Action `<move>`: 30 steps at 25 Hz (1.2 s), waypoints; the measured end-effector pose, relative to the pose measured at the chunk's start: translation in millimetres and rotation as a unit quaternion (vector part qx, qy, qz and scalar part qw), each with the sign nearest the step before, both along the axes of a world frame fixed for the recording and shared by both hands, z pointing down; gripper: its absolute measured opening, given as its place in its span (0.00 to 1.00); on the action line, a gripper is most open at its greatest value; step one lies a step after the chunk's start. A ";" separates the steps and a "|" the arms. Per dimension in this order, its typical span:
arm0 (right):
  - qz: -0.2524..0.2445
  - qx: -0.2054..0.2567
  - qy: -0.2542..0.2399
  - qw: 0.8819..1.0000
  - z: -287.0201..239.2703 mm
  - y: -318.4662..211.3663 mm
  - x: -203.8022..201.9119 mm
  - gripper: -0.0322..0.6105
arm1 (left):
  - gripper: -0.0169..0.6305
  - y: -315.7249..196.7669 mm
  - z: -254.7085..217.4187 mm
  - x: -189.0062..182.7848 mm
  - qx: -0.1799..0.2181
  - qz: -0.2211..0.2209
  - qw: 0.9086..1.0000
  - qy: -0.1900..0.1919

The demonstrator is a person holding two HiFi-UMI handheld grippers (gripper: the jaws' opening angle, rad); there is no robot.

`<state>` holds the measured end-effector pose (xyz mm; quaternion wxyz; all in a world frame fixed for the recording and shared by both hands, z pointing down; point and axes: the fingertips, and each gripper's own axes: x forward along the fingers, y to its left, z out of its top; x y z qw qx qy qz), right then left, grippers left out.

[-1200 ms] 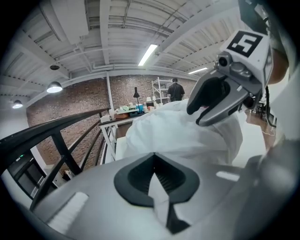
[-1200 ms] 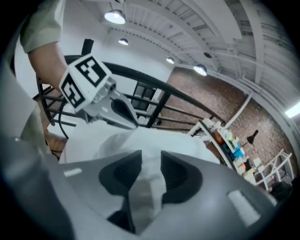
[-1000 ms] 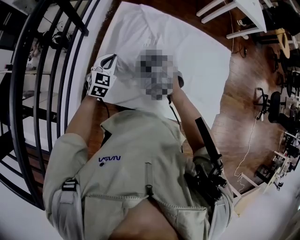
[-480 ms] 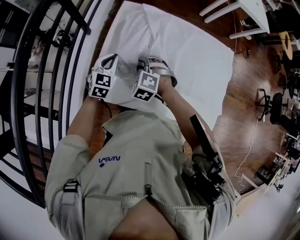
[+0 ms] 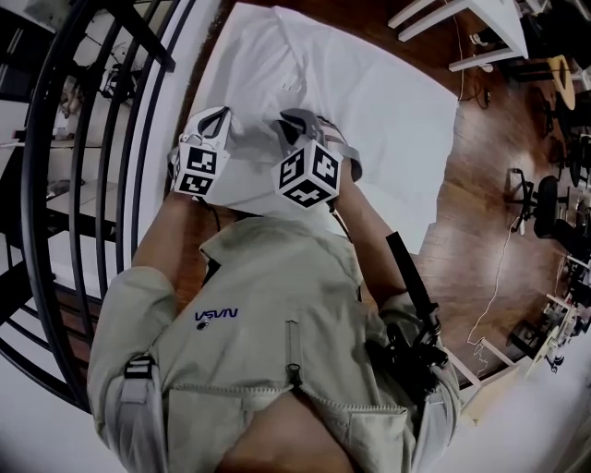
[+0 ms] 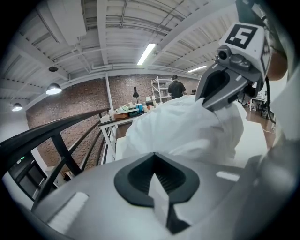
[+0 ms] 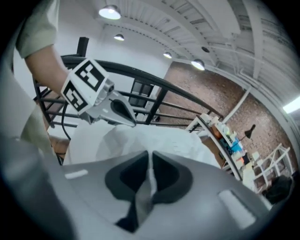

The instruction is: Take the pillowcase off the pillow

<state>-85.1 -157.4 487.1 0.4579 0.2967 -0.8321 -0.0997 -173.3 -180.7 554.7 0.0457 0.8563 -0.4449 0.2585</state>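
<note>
I count two grippers, each with one marker cube. The left gripper [image 5: 215, 115] has its jaws clenched on a thin fold of the white pillowcase [image 5: 249, 139]; in the left gripper view that fold stands as a narrow white strip between the pads. The jaws of the right gripper [image 5: 295, 118] have just been closing, and in the right gripper view they pinch a strip of the same white cloth. The two sit near each other, side by side, at the near edge of the bundle.

I see one pillowcase, bunched up into a soft mound between and ahead of both grippers. I cannot separate the pillow from the case around it. It lies on one white flat surface [image 5: 397, 111]; whether that is a bed or a table I cannot tell.

Around it is a wooden floor [image 5: 480, 185]. One black railing [image 5: 83, 139] with many bars curves along the left. White furniture legs [image 5: 443, 28] show at the upper right. The left gripper view shows a brick wall [image 6: 79, 101], two hanging lamps [image 6: 53, 88], one strip light [image 6: 146, 54] and one person [image 6: 177, 86] far off.
</note>
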 end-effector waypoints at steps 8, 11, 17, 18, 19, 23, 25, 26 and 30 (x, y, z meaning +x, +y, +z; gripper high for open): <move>0.086 -0.013 -0.143 0.986 -55.0 -8.3 31.2 0.07 | 0.03 0.9 5.9 4.5 -0.002 0.004 1.000 0.007; 0.114 -0.023 -0.198 0.973 -69.6 -8.6 42.6 0.07 | 0.03 1.0 3.1 7.5 -0.002 0.011 1.000 0.008; 0.161 -0.003 -0.288 0.944 -113.9 -13.0 78.2 0.07 | 0.03 -2.7 31.1 -7.2 -0.060 -0.027 0.998 0.013; 0.163 0.003 -0.296 0.941 -125.2 -14.0 85.0 0.07 | 0.03 -1.0 36.0 -9.8 -0.070 -0.030 0.997 0.014; 0.160 0.009 -0.297 0.942 -133.2 -14.3 88.1 0.07 | 0.03 0.1 35.6 -8.3 -0.070 -0.027 0.997 0.014; 0.159 0.016 -0.302 0.940 -140.6 -17.9 92.6 0.07 | 0.04 -9.0 2.7 9.7 -0.030 -0.027 0.999 0.036; 0.152 0.010 -0.313 0.937 -139.1 -15.0 90.5 0.07 | 0.04 -8.4 -13.3 10.9 -0.009 -0.029 0.998 0.046; 0.142 0.006 -0.317 0.938 -138.0 -11.8 87.8 0.07 | 0.04 -6.7 -20.3 6.4 0.001 -0.034 0.998 0.053; 0.095 -0.020 -0.331 0.938 -132.1 8.0 80.6 0.07 | 0.04 -4.2 -50.3 -34.0 0.034 -0.079 0.992 0.093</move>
